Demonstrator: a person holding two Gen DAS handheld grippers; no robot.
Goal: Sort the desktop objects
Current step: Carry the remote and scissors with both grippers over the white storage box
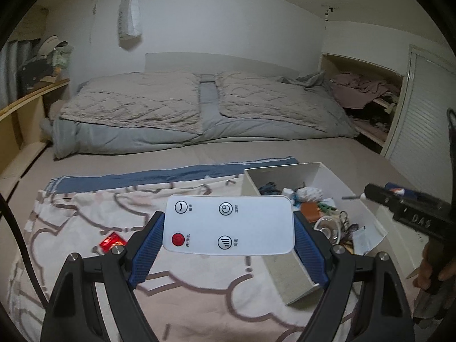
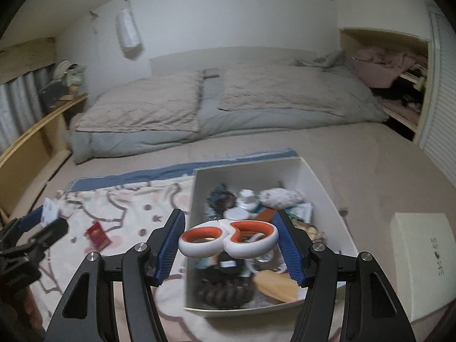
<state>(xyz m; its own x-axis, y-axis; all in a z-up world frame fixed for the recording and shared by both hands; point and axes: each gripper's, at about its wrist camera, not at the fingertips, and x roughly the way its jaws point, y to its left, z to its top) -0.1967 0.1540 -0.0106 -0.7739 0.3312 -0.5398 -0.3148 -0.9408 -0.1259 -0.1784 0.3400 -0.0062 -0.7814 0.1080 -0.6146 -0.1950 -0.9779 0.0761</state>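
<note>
Left wrist view: the left gripper (image 1: 228, 225) pinches a flat white remote control (image 1: 228, 225) between its blue pads, button face up, both short edges pressed by the pads. Beyond the right jaw an open white box (image 1: 327, 175) holds mixed small items; its near left wall runs just under that jaw. Left of the left jaw a small red packet (image 1: 111, 241) lies on the patterned blanket (image 1: 199, 285), with open blanket around it. Far right, the other gripper shows, seemingly holding something thin, though blur hides it.

Right wrist view: the right gripper (image 2: 228, 240) clamps orange-and-white scissors (image 2: 228, 238) by the handle loops, over the box's (image 2: 319, 182) interior. A closed white carton (image 2: 419, 256) sits right of the right jaw, with bare bedsheet (image 2: 370, 148) beyond.
</note>
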